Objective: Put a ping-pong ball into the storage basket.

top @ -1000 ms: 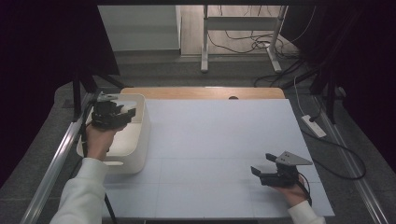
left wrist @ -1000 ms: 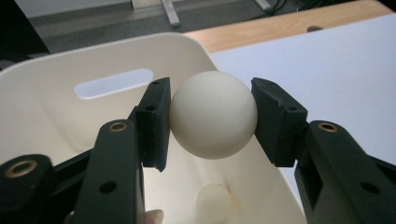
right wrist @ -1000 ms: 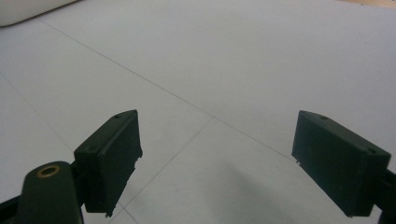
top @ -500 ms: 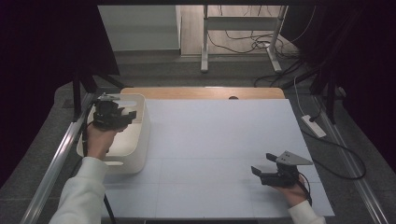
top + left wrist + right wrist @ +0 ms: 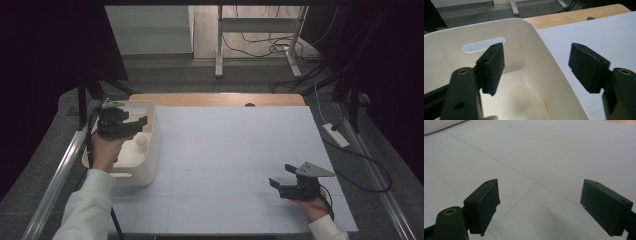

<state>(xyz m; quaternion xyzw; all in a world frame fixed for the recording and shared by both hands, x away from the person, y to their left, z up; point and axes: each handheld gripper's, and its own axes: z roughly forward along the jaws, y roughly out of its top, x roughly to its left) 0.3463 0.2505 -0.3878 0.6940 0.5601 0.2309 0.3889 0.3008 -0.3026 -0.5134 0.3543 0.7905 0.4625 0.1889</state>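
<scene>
Trouble spots, view by view.

High view: left gripper (image 5: 136, 120) up at middle left of frame, hanging over white bin (image 5: 153, 150). Jaws just been opening, parted now, nothing between them. Pale round thing (image 5: 141, 142) down inside the bin, close to its right wall. Bin parked right at the left edge of the table (image 5: 235, 145), so probably takes only one clumsy knock on the rim to shove it over the side. Right gripper (image 5: 282, 176) at lower right, jaws wide and empty, well apart from everything.

Left gripper view: round thing at bottom centre, blurry, tucked near the wall. Looks smooth and rolly, so could squirt away from a half-hearted pinch. Right-hand pad sitting over the wall line, so might land on the rim instead of inside when going down.

Right gripper view: bare table between the pads. Nothing much to mess up here, apart from being too far off to steady the bin.
</scene>
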